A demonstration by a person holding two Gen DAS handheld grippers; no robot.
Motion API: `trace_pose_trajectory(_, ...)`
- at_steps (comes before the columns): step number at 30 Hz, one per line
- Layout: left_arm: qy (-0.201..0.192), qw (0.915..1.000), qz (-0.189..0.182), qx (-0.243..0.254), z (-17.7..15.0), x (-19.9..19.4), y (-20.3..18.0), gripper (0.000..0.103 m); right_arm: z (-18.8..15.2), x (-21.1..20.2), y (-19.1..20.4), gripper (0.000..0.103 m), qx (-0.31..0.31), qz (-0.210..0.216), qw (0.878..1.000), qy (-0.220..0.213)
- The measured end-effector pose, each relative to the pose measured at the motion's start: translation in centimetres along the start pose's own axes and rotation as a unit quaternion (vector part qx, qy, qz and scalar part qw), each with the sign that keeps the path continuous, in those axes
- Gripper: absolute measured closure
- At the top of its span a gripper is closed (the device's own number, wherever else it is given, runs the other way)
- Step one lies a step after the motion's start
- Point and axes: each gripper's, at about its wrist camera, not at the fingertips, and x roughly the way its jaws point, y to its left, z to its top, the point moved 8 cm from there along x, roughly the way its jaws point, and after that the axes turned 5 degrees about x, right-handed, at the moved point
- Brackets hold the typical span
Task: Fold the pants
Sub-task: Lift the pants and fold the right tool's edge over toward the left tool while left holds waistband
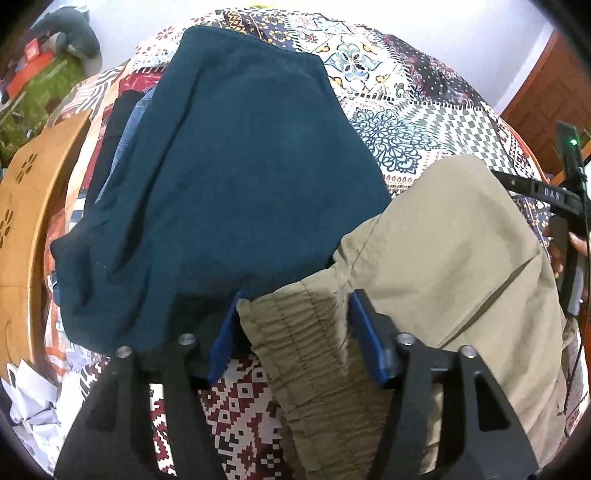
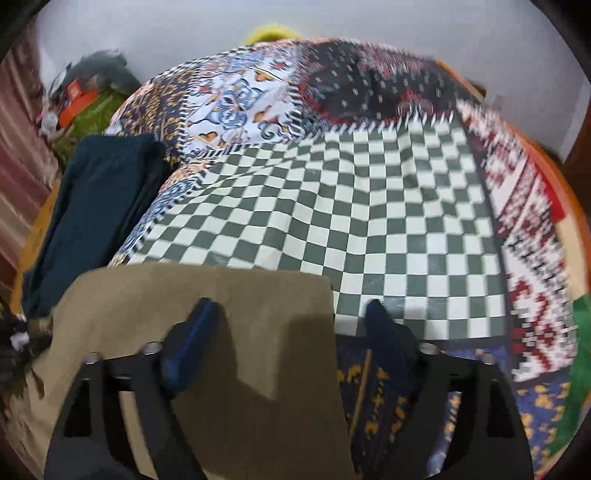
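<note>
Claw on the left [image 1: 293, 314] straddles, unclenched, the gathered waistband of the khaki cotton pants [image 1: 443, 258] at lower right, while the right claw [image 2: 288, 314] gapes over their leg, so folding seems barely begun.

A patchwork bedspread [image 1: 402, 122] covers the bed before me, its panels running from blue floral medallions to a green-and-white checkerboard [image 2: 332, 206] and red geometric blocks. A dark teal garment [image 1: 236, 177] lies folded on the spread to my left, on top of a blue denim piece [image 1: 127, 133] whose edge peeks out. Off the far left corner, a grey stuffed toy [image 1: 70, 29] sits beside an orange box [image 1: 35, 70] on a green cloth [image 1: 44, 99]. A carved wooden bed frame [image 1: 22, 195] edges the left side.
</note>
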Motion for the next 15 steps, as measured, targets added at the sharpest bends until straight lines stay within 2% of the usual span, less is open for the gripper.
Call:
trace_pose_trajectory(3,0.005,0.9997,-0.013,-0.018,0.0,0.6,0.7,0.028,-0.2,1.5,-0.5,0.017,0.051,0.061,0.997,0.018)
trace_pose_trajectory(4,0.008,0.9993,-0.026,-0.026,-0.1,0.8,0.8,0.028,-0.2,1.5,-0.2,0.030,0.054,0.074,0.996,0.013)
trace_pose_trajectory(6,0.010,0.9980,-0.047,-0.042,-0.1,1.0,1.0,0.029,-0.3,1.4,0.6,0.044,0.051,0.094,0.994,0.009)
trace_pose_trajectory(7,0.008,0.9976,-0.052,-0.044,0.0,1.0,0.9,0.031,-0.4,1.3,1.1,0.054,0.044,0.096,0.994,0.008)
trace_pose_trajectory(8,0.004,0.9973,-0.060,-0.043,0.1,0.9,0.7,0.043,-0.4,1.0,1.5,0.060,0.036,0.100,0.994,0.006)
trace_pose_trajectory(10,-0.003,0.9976,-0.057,-0.040,0.4,0.5,0.3,0.048,-0.5,0.5,2.4,0.081,0.022,0.103,0.994,0.003)
trace_pose_trajectory(15,-0.021,0.9994,-0.018,-0.019,1.0,-1.4,0.0,0.057,-0.4,-1.4,4.0,0.093,-0.032,0.059,0.997,-0.029)
